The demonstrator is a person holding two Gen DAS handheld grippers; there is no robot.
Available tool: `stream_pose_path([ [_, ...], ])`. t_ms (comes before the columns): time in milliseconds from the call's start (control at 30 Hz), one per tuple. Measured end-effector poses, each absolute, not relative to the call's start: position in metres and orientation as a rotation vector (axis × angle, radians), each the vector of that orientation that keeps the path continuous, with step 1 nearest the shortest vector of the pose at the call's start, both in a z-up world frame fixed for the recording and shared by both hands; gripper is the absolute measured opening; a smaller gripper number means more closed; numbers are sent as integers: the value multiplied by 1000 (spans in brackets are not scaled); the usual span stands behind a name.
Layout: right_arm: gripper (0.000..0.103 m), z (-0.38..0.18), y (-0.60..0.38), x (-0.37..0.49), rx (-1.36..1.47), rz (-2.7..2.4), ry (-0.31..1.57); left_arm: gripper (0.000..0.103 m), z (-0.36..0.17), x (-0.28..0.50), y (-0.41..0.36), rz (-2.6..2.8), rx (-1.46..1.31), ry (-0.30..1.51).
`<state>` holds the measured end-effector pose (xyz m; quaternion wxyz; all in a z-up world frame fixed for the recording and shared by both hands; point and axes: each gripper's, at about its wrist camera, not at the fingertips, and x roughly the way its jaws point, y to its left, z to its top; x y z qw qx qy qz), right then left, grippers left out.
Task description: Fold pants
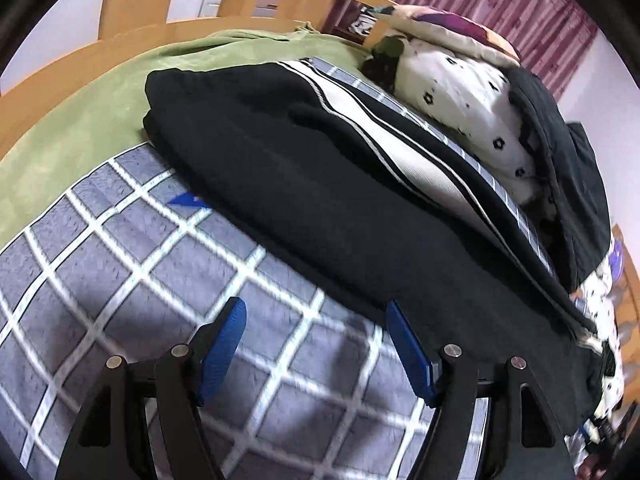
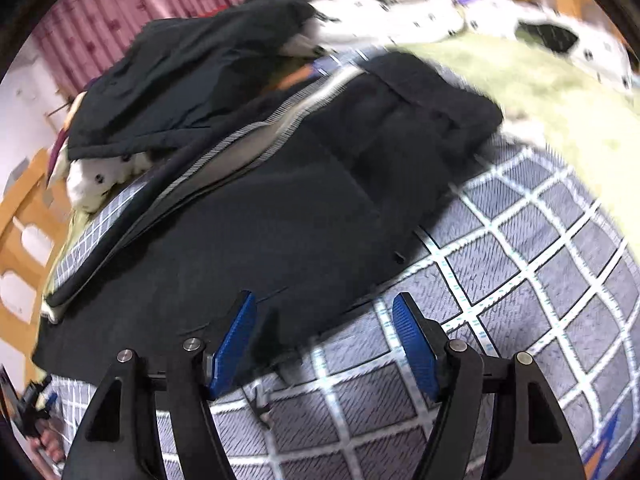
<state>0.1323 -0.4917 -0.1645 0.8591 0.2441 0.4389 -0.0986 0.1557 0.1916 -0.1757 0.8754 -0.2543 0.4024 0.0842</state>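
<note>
Left view only: wooden headboard [image 1: 132, 12]. Black pants [image 1: 320, 208], folded on checked mat [image 1: 120, 248], just ahead of left gripper [image 1: 316, 320] and right gripper [image 2: 324, 312]; both spread, empty.

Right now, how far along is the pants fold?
The black pants lie on the checked blanket with the legs apparently laid together, striped side up. Nothing is in hand: left gripper and right gripper are open at the near edge. Folding lengthwise still seems left.
</note>
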Motion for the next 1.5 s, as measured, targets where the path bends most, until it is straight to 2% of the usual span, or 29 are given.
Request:
stream_pose_path([
  [167,69,-176,-506,158,538,-232,891,69,-181,189,207,208,-583,820],
  [200,68,-176,-508,168,527,-248,888,69,-182,195,209,213,-592,818],
  [233,61,-176,-510,173,523,-257,886,69,-183,200,212,218,-601,812],
  [267,56,-176,-512,180,514,-274,885,65,-183,206,214,232,-609,804],
  [300,42,-177,-515,189,505,-291,894,53,-183,211,215,249,-608,803],
  [333,30,-178,-520,197,504,-305,897,45,-183,215,216,267,-599,807],
  [367,25,-180,-523,204,518,-304,887,32,-183,219,217,288,-585,813],
  [433,19,-179,-523,208,502,-307,869,15,-180,223,217,278,-569,804],
  [500,16,-170,-518,208,455,-314,854,11,-170,227,210,268,-514,805],
  [567,15,-149,-522,203,482,-298,787,11,-151,229,200,267,-436,789],
  [667,14,-124,-529,195,532,-264,746,11,-114,216,195,213,-469,747],
  [767,14,-102,-532,175,491,-258,740,11,-87,183,185,159,-463,732],
  [867,14,-85,-539,143,422,-263,750,11,-81,140,170,134,-399,744],
  [1000,14,-86,-559,96,408,-263,799,11,-108,85,159,130,-383,807],
  [1133,17,-119,-569,82,438,-258,891,12,-148,71,158,172,-341,865],
  [1167,17,-127,-571,78,457,-256,904,15,-156,73,159,179,-341,886],
  [1233,22,-134,-574,71,478,-245,911,28,-161,73,161,193,-349,920],
  [1267,23,-130,-575,64,475,-233,894,43,-162,70,162,204,-352,923],
  [1300,30,-127,-577,59,470,-225,881,52,-161,65,166,213,-364,910],
  [1333,41,-124,-579,54,466,-225,873,68,-160,62,168,214,-375,898],
  [1400,45,-120,-586,48,478,-238,846,70,-162,54,175,219,-408,876],
  [1433,57,-120,-590,48,487,-248,835,70,-163,51,177,225,-423,872],
  [1500,72,-122,-596,53,497,-289,812,70,-164,48,179,224,-436,865],
])
